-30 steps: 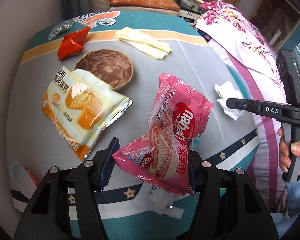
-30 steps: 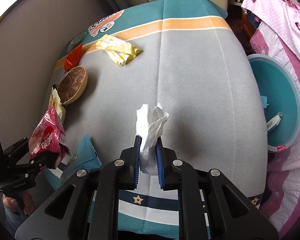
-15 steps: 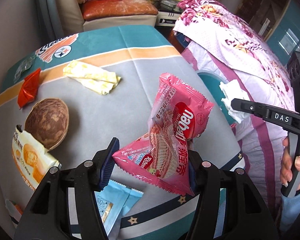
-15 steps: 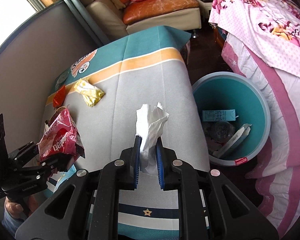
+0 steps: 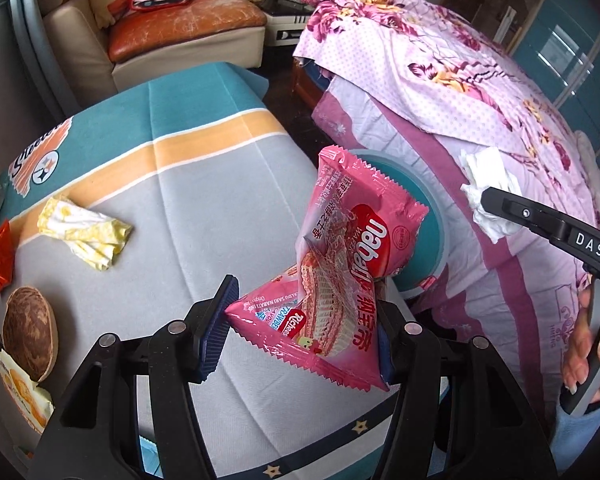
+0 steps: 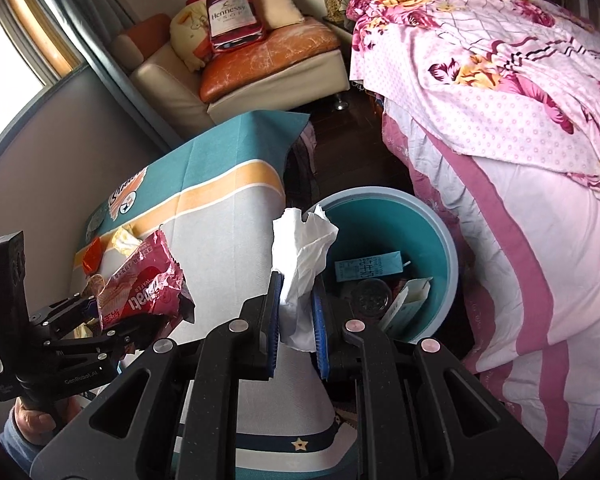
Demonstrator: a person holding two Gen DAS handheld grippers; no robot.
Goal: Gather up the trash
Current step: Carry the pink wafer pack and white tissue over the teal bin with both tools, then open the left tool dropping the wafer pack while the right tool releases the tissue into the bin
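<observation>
- While you look through the left wrist camera, your left gripper is clamped on the pink wafer wrapper, which stands up crumpled between the blue pads above the near part of the table.
- Behind the wrapper you can see part of the teal bin, on the floor between the table's edge and the bed.
- On the table to your left lie a yellow crumpled wrapper, a red foil wrapper, a brown bowl and, at the frame edge, an orange-and-white snack bag touching the bowl.
- At the right of this view your right gripper holds the white tissue in front of the bed.
- Through the right wrist camera, your right gripper is closed tight on the white tissue, whose top flares above the blue pads, over the table's edge beside the bin.
- The teal bin sits just ahead and to the right, with a blue carton, a dark round object and a white carton inside.
- At the left you see your left gripper gripping the pink wafer wrapper over the table.
- A sofa stands beyond the table.
</observation>
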